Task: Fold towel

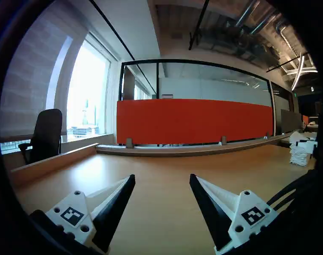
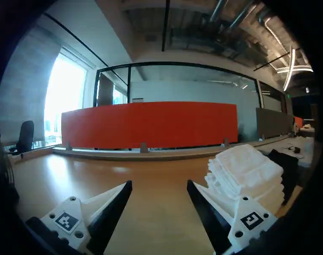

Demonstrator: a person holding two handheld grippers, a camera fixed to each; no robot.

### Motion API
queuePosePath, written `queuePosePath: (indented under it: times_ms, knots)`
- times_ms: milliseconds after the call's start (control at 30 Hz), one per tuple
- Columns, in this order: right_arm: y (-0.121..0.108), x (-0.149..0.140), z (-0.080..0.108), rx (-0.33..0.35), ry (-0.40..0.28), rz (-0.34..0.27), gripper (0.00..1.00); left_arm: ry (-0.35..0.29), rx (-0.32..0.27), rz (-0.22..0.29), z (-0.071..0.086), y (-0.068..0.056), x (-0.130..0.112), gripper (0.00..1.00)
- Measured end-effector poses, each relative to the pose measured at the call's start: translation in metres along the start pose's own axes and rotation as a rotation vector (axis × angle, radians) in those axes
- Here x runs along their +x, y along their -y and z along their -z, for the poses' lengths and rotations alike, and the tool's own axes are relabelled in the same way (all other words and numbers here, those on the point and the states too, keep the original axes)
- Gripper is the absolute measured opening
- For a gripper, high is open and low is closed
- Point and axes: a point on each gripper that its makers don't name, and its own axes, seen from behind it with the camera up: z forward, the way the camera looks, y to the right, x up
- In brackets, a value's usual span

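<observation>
Currently both gape empty: the towel stack lies on the counter just beside the right tongs, well apart from the left tongs.

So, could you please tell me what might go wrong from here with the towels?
The open right hand-held gripper sits close beside the stack of folded towels; a pinch there could catch several layers or topple it.
A dark object lies just behind the stack and might get dragged along.
The open left hand-held gripper is farther off, poorly placed to steady it.
</observation>
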Motion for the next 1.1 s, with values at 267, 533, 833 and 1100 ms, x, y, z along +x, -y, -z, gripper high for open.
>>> queuePosePath:
  times_ms: [267, 533, 833, 1100]
  knots:
    - [0.007, -0.001, 0.001, 0.006, -0.011, 0.031, 1.0, 0.0, 0.0, 0.0, 0.0, 0.0, 0.0, 0.95]
    - [0.01, 0.001, 0.004, 0.005, -0.025, 0.03, 1.0, 0.0, 0.0, 0.0, 0.0, 0.0, 0.0, 0.95]
    - [0.011, 0.001, 0.004, 0.01, -0.025, 0.029, 1.0, 0.0, 0.0, 0.0, 0.0, 0.0, 0.0, 0.95]
    - [0.011, 0.001, 0.004, 0.01, -0.024, 0.028, 1.0, 0.0, 0.0, 0.0, 0.0, 0.0, 0.0, 0.95]
